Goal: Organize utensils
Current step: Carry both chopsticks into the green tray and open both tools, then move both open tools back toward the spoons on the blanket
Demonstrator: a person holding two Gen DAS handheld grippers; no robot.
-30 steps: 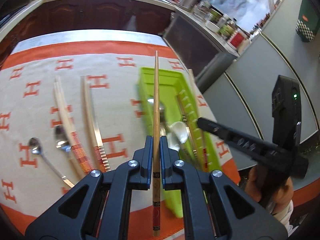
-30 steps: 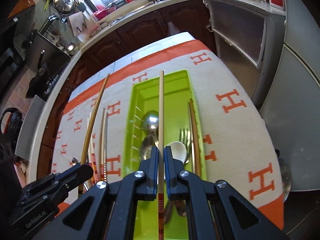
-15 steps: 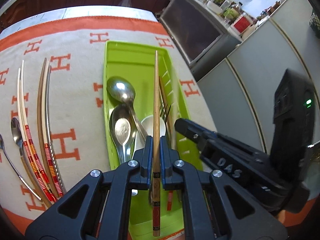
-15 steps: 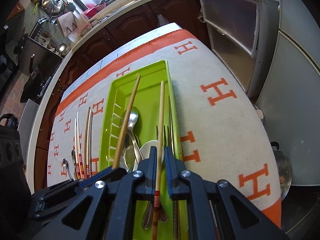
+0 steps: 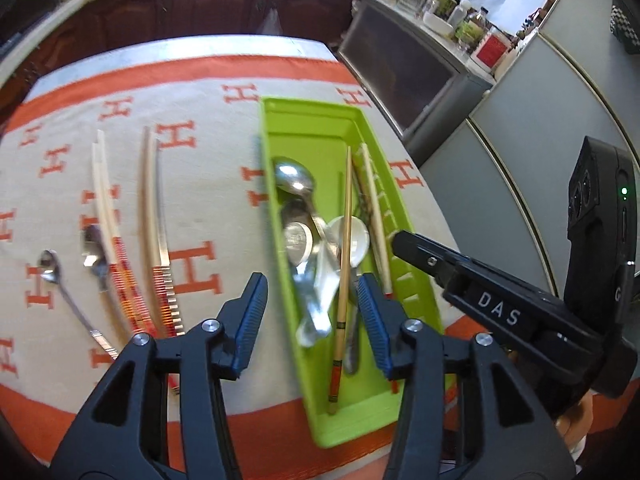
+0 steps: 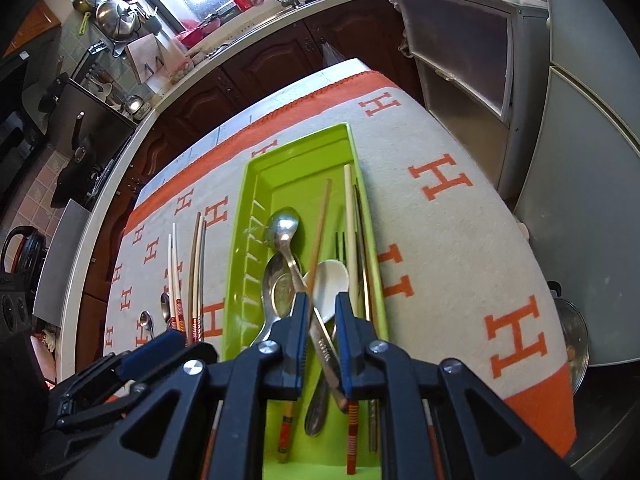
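Observation:
A green tray (image 5: 304, 120) (image 6: 296, 160) on the patterned cloth holds metal spoons (image 5: 294, 182), a white spoon (image 6: 330, 280), a fork and several chopsticks. My left gripper (image 5: 311, 288) hovers over the tray's near end, its jaws opening. A wooden chopstick (image 5: 345, 240) (image 6: 322, 220) lies loose in the tray below them, touching neither pad. My right gripper (image 6: 323, 304) (image 5: 480, 300) is just right of it, jaws slightly apart over the spoon handles. A pale chopstick with orange stripes (image 6: 350, 220) rests along the tray's right side, free of the pads.
Left of the tray, two pairs of chopsticks (image 5: 104, 200) (image 5: 154, 208) and two small spoons (image 5: 50, 268) (image 5: 94, 248) lie on the cloth (image 6: 460, 240). Grey cabinets stand beyond the table's right edge. A pot lid (image 6: 576, 340) sits low at the right.
Both grippers carried a chopstick over the tray and let go. The left jaws spread wide and the right jaws parted slightly. Both chopsticks now lie in the tray.

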